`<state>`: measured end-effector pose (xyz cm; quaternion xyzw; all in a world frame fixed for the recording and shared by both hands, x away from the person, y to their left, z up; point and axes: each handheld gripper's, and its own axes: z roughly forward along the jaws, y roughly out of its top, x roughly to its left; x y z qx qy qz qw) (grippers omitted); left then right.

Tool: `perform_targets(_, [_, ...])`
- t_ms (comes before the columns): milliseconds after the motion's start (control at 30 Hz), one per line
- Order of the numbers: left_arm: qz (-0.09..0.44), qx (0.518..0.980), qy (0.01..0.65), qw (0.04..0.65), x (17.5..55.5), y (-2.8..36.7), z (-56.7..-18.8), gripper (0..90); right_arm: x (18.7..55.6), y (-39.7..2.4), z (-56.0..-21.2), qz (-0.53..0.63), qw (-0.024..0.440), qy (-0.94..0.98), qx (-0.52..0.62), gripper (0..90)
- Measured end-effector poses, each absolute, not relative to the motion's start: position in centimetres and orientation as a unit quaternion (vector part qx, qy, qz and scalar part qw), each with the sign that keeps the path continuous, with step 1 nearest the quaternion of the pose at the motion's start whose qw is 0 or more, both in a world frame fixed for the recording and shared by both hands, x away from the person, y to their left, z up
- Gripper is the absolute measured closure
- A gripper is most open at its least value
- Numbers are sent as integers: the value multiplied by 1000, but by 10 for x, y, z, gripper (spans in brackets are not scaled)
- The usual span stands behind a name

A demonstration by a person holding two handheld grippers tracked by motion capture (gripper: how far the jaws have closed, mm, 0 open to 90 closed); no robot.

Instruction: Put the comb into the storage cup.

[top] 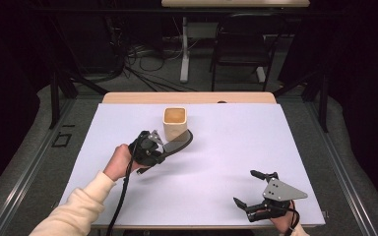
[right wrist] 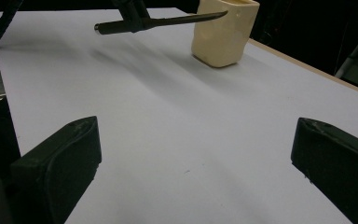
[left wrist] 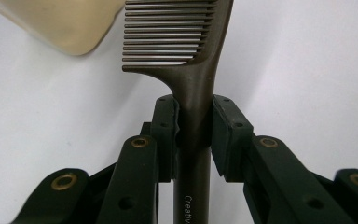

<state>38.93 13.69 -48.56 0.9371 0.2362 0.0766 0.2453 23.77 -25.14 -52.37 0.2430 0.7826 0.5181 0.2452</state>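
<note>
Your right gripper [top: 257, 191] rests near the table's near edge, jaws spread wide and empty. Your left gripper [top: 153, 146] is clamped on the handle of the dark comb [left wrist: 193, 88], held off the white sheet [top: 216, 162] with its teeth beside the cream cup [top: 175, 123]. Pickup looks done; getting the comb into the cup is left. Open sheet lies all around the cup.

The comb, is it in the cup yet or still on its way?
Done: the left gripper has the comb clamped by its handle, lifted off the white table. In hand: carrying it beside the cream cup. Left, probably: putting it into the cup. The right gripper rests open.
</note>
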Motion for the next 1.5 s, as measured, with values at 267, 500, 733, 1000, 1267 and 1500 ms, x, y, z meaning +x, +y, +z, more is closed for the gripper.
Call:
perform_targets(267, [83, 924, 244, 282, 386, 144, -484, 725, 237, -251, -524, 518, 247, 782, 243, 11])
perform_targets(500, [90, 911, 253, 314, 384, 150, -482, 726, 237, -251, -524, 516, 244, 783, 245, 11])
perform_targets(733, [97, 900, 258, 337, 383, 154, -481, 725, 237, -251, -524, 517, 246, 783, 243, 11])
perform_targets(1000, [109, 888, 267, 358, 382, 159, -479, 725, 237, -251, -524, 517, 247, 782, 244, 11])
perform_targets(1267, [120, 877, 276, 374, 383, 164, -476, 725, 237, -251, -524, 515, 245, 784, 245, 11])
perform_targets(1500, [138, 867, 283, 387, 385, 165, -473, 725, 237, -251, -524, 515, 246, 784, 244, 11])
